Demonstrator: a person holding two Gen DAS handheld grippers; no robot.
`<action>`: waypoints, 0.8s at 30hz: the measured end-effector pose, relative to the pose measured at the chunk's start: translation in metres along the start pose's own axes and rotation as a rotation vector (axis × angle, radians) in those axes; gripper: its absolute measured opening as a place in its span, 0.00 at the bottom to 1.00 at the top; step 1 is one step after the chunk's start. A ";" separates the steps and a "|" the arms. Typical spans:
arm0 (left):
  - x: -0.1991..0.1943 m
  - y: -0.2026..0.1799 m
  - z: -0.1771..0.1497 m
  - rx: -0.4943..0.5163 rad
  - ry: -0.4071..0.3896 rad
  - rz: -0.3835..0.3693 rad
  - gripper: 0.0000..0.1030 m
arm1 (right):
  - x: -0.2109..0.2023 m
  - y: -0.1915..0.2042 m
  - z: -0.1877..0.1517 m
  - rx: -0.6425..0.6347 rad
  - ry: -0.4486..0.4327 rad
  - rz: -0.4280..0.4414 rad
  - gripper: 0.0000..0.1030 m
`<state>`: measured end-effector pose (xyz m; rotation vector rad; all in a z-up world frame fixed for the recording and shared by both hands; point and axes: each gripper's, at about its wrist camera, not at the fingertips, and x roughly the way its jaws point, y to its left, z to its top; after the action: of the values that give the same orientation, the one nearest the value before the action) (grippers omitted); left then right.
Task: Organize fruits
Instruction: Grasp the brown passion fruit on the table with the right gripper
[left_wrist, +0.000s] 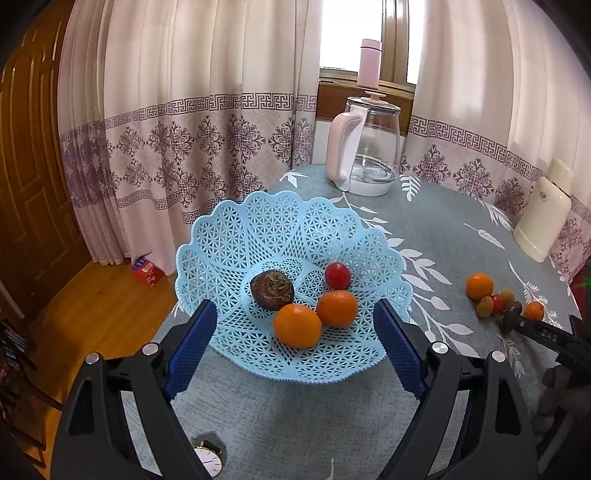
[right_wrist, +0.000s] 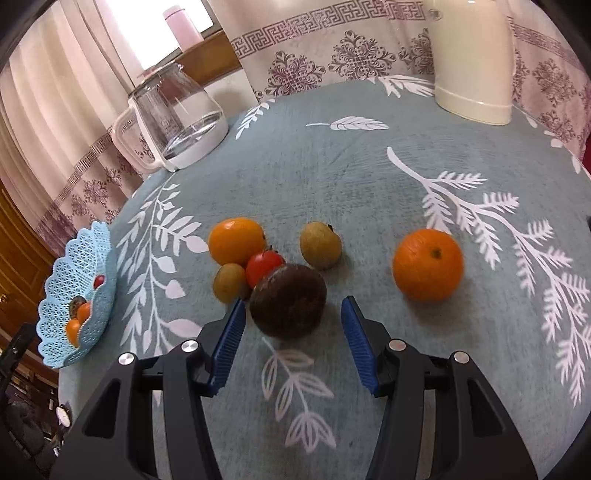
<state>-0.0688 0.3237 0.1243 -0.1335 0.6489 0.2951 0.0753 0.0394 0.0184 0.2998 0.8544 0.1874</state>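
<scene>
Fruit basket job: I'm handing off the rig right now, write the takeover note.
Left gripper: open, empty, at the near rim of the blue basket.
Right gripper: open, jaws either side of the dark brown fruit, not closed.
Done: two oranges, a red fruit and a brown fruit in the basket.
Left: on the tablecloth, the dark fruit, two oranges, a red tomato, two yellow-green fruits.

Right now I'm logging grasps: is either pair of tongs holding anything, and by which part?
Nothing is held. The right tongs are open around the brown fruit, not touching it. The left tongs are open by the basket.
</scene>
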 end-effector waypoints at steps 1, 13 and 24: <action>0.000 -0.001 0.000 0.002 0.001 0.000 0.85 | 0.002 0.002 0.001 -0.008 -0.002 -0.003 0.53; 0.004 -0.028 0.003 0.057 0.012 -0.013 0.85 | 0.005 0.007 0.002 -0.054 0.003 0.008 0.41; 0.008 -0.076 0.005 0.143 0.018 -0.054 0.85 | -0.031 -0.018 -0.018 -0.040 -0.017 0.031 0.38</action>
<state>-0.0361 0.2540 0.1258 -0.0173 0.6810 0.1947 0.0422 0.0173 0.0237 0.2769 0.8288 0.2308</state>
